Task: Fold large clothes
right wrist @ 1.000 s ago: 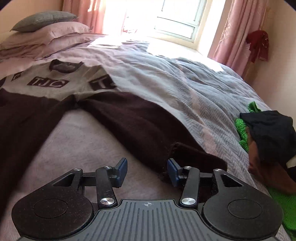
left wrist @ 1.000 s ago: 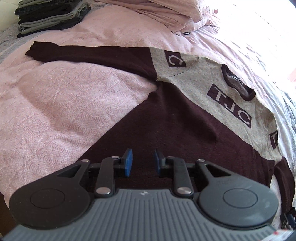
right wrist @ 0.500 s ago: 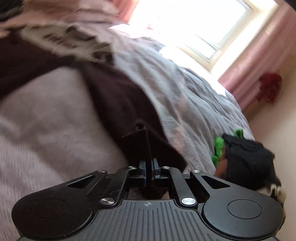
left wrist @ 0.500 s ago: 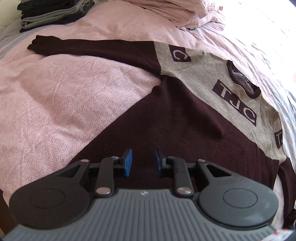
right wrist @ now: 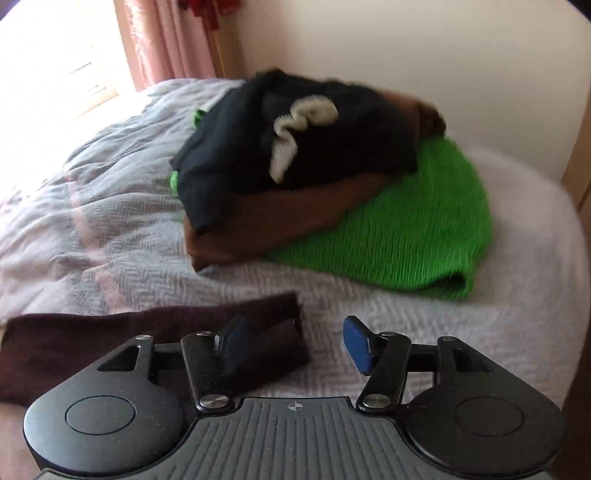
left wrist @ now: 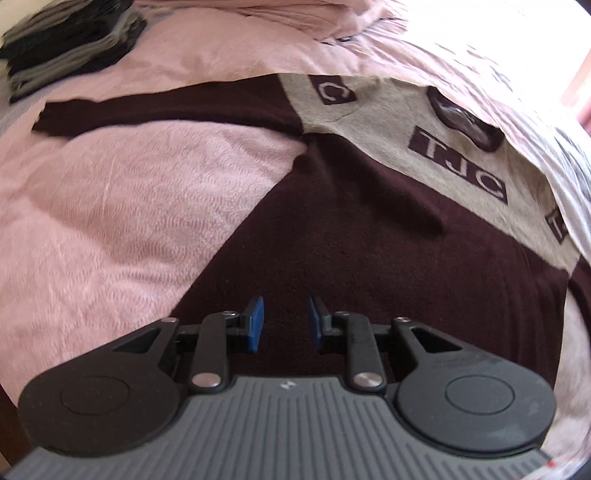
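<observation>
A dark maroon sweater (left wrist: 369, 236) with a grey chest band lettered "TJC" lies spread flat on the bed. One sleeve (left wrist: 159, 110) stretches out to the far left. My left gripper (left wrist: 284, 325) hovers open over the sweater's lower body, nothing between its blue pads. In the right wrist view the other sleeve's cuff end (right wrist: 155, 336) lies flat on the grey cover. My right gripper (right wrist: 295, 345) is open just above it, the left pad (right wrist: 232, 343) over the cuff and the right pad (right wrist: 356, 345) over bare cover.
A pile of clothes sits ahead of the right gripper: a black garment (right wrist: 295, 147) on a brown one (right wrist: 280, 221) on a green knit (right wrist: 406, 236). Folded dark clothes (left wrist: 66, 48) are stacked far left, near pink pillows (left wrist: 295, 18). A wall (right wrist: 443, 48) stands behind the pile.
My right gripper, shut on the lifted cuff half a second ago, has let it go and opened; the cuff lies flat, and the view swung right. The left gripper barely moved.
</observation>
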Available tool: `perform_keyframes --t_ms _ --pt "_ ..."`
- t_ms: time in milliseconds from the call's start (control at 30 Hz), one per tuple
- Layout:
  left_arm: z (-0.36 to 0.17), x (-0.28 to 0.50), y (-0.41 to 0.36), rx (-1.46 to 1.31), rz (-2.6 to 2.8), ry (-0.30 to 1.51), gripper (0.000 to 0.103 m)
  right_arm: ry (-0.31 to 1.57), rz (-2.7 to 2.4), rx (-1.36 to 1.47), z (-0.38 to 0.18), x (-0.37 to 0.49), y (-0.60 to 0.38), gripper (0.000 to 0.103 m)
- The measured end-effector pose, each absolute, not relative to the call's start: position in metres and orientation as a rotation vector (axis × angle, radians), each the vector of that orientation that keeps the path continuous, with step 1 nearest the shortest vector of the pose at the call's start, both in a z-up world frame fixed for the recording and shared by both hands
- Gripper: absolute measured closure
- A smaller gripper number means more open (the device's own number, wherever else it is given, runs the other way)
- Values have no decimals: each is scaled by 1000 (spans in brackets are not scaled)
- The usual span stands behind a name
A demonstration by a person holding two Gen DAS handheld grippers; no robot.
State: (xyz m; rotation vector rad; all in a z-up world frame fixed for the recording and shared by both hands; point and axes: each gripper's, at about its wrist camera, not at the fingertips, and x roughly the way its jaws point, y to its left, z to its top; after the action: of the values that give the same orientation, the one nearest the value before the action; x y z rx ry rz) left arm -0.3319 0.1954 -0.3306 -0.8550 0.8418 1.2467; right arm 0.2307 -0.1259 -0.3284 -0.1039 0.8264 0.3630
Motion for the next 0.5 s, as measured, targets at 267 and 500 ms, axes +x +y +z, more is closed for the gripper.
perform_keyframes --t_ms 267,500 --pt "-322 -288 247 -604 1010 860 82 807 1188 -356 -298 78 33 48" --pt "-352 -222 306 -435 793 909 75 796 1276 -576 -345 -27 135 48"
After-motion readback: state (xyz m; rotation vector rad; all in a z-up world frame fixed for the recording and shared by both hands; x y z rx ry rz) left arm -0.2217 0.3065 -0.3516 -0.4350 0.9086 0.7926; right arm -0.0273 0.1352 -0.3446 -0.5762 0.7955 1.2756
